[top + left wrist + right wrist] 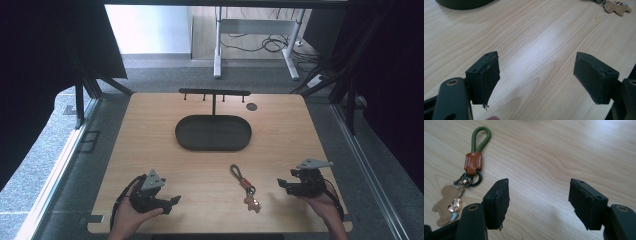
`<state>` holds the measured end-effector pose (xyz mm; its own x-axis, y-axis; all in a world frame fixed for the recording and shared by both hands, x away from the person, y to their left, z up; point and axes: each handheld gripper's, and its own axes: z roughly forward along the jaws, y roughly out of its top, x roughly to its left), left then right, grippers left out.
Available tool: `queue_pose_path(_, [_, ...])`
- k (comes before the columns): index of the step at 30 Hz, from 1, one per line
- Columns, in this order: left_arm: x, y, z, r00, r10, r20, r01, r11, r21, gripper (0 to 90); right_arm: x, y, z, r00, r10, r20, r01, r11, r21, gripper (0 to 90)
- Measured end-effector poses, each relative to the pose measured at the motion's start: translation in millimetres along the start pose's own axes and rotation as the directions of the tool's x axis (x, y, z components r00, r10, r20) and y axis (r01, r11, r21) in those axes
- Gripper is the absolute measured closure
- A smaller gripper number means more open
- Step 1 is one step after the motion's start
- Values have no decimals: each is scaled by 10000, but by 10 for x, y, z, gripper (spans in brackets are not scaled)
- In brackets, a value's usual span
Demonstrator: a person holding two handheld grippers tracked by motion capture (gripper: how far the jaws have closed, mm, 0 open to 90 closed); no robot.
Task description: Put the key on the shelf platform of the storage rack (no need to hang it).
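A keychain (246, 190) lies flat on the bench (150, 140), its long axis running from the green loop at the far end to the bear charm nearest the person. It rests between the two tools, nearer the right tool (286, 184), whose jaws stand apart around nothing. The left tool (172, 202) is wide open and empty.

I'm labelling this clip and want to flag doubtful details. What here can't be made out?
- Keychain: left gripper view, cut off by the top edge; just the bear charm shows.
- Dark tray: left gripper view, cut off by the top edge.
- Small round dark thing by the hook rack: high view, too small to identify.
- Bear charm's lower part: right gripper view, hidden behind a jaw.
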<state>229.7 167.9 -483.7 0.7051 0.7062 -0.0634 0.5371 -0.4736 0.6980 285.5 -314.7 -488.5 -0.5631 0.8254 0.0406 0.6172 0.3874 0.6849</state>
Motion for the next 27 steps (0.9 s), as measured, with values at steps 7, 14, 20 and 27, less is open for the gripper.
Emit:
queue_pose_path(7, [-31, 5, -11, 9999, 63, 115, -63, 10000, 7, 215, 61, 86, 9, 9991, -420, 18, 418, 9980, 482, 359])
queue_pose_path(14, [-78, 9, -28, 9995, 161, 278, -159, 9998, -104, 215, 185, 255, -18, 9977, -678, -42, 679, 9927, 999, 354])
queue_pose_path(20, [-63, 4, -77, 9997, 115, 207, -110, 9996, -244, 216, 252, 366, -15, 9937, -1106, -194, 1122, 9804, 1619, 384])
queue_pose_path(27, [-64, 10, -99, 9999, 47, 117, -43, 9996, -288, 216, 317, 461, 0, 9908, -1285, -421, 1338, 9762, 1706, 395])
